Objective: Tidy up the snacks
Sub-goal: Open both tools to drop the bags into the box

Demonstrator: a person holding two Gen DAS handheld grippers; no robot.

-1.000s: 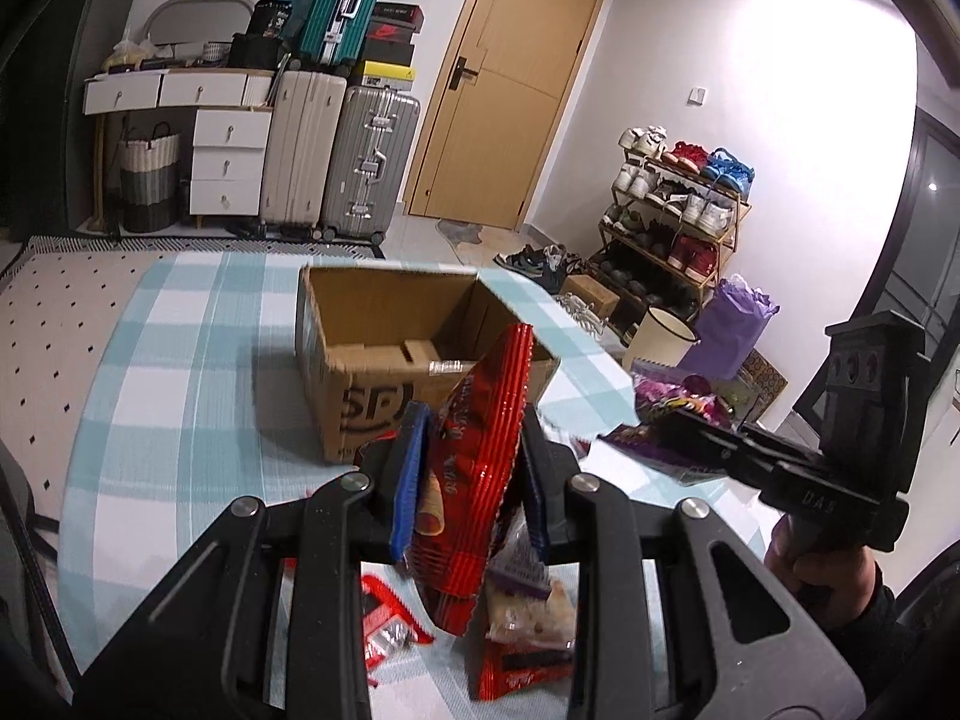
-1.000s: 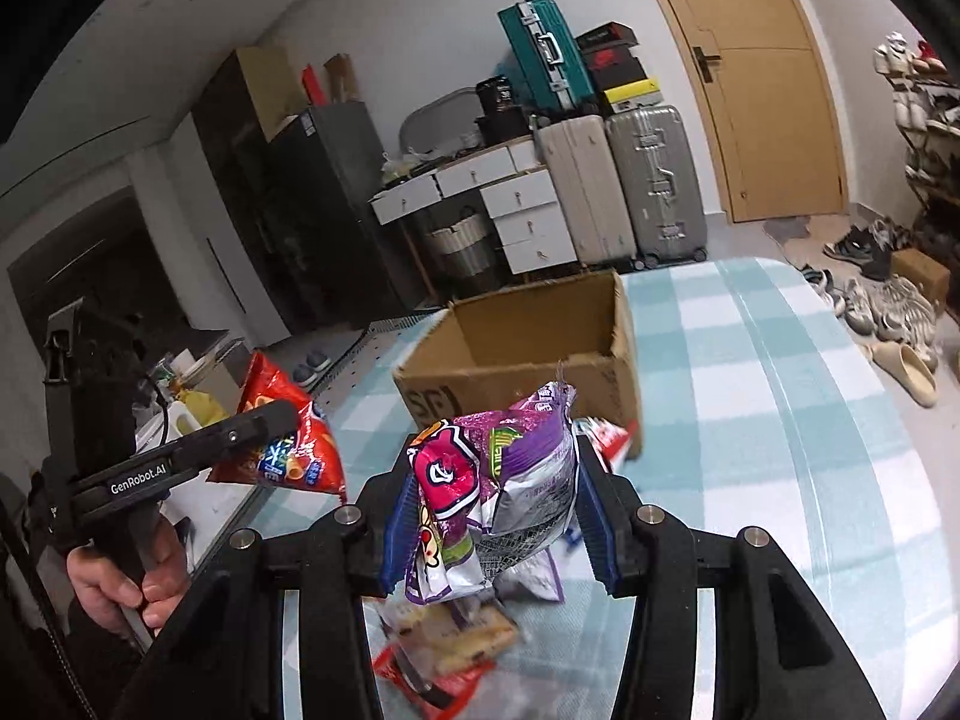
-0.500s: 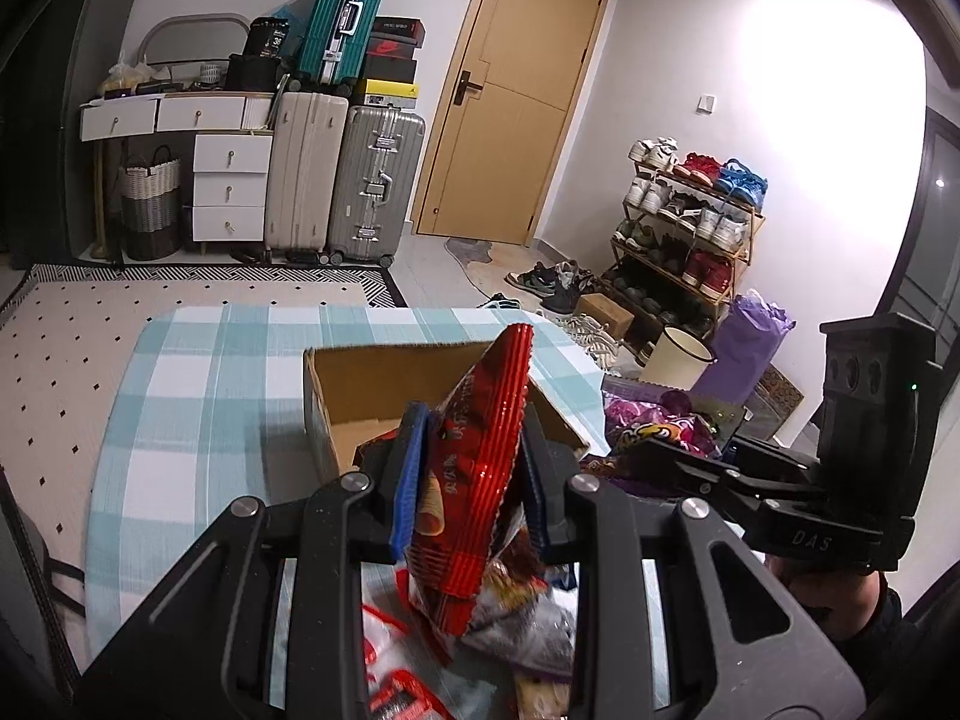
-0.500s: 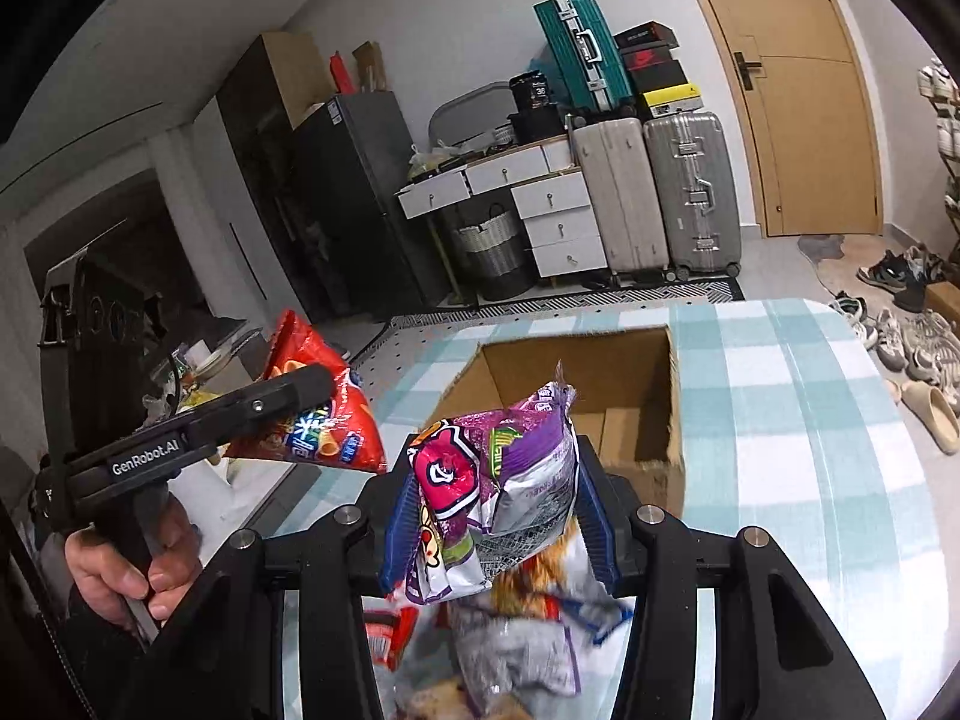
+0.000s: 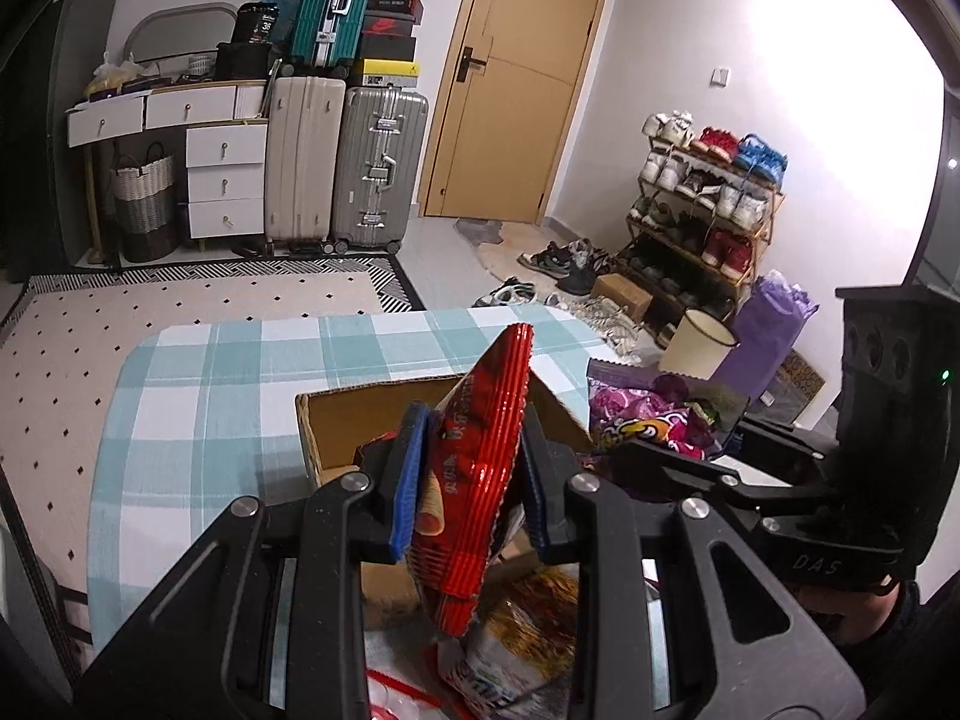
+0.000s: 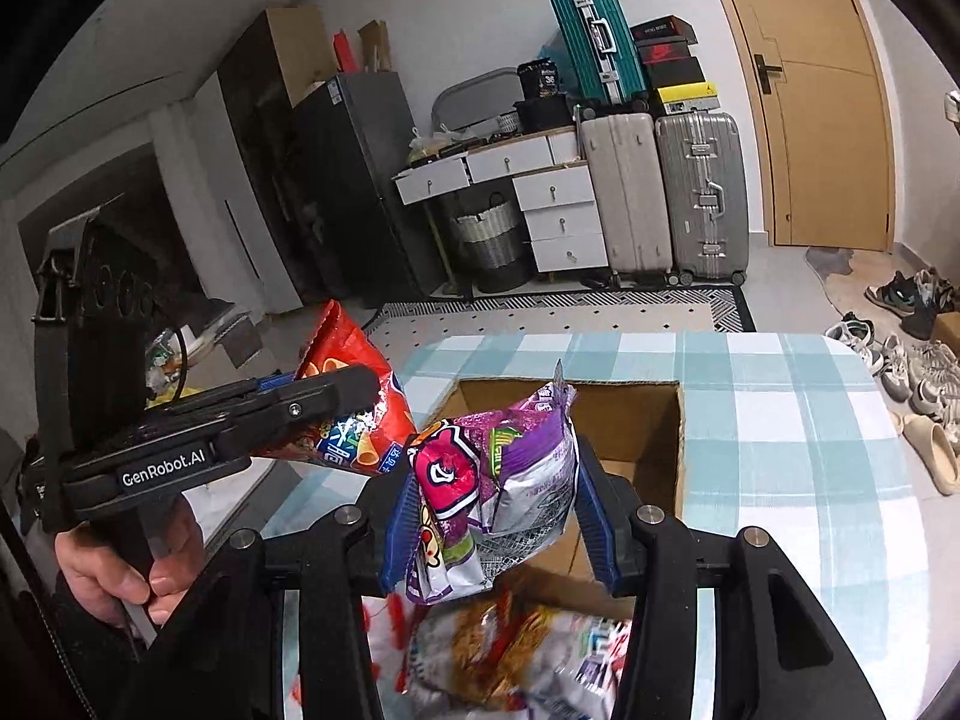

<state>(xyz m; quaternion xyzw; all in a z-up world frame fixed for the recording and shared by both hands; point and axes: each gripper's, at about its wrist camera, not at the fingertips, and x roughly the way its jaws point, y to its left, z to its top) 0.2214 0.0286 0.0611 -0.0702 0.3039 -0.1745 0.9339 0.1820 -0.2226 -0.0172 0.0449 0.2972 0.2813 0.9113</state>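
Above the checked tablecloth (image 6: 780, 420), near side of the cardboard box (image 6: 624, 414): both tools loaded, neither bag dropped yet.

Left gripper (image 5: 474, 486) clamped tight on red snack bag (image 5: 480, 450), bag upright and edge-on, pinched through the middle, lower end hanging free below the pads. Right gripper (image 6: 498, 510) closed on purple snack bag (image 6: 510, 468), crumpled, held by its midsection.

Risks, as judged:
- Slick foil, puffed bags. Grip could creep and let a bag slide out short of the box, onto the loose snack packets (image 6: 510, 660) lying below.
- Two tools close side by side (purple bag right next to the left tool's fingers in the left view). Could bump or snag each other over one opening.
- Near box wall between the bags and the opening. Hanging tail of the red bag could catch the rim; a low approach might shove the light box along the cloth.
- Too hard a squeeze: contents crushed.

Surroundings: box open at the top, interior mostly hidden from here. Table edge near on the right, shoes (image 6: 900, 354) on the floor beyond. Suitcases (image 5: 342, 162), drawers (image 5: 225, 180), door (image 5: 510, 78), shoe rack (image 5: 702, 204) well apart, no obstacle.
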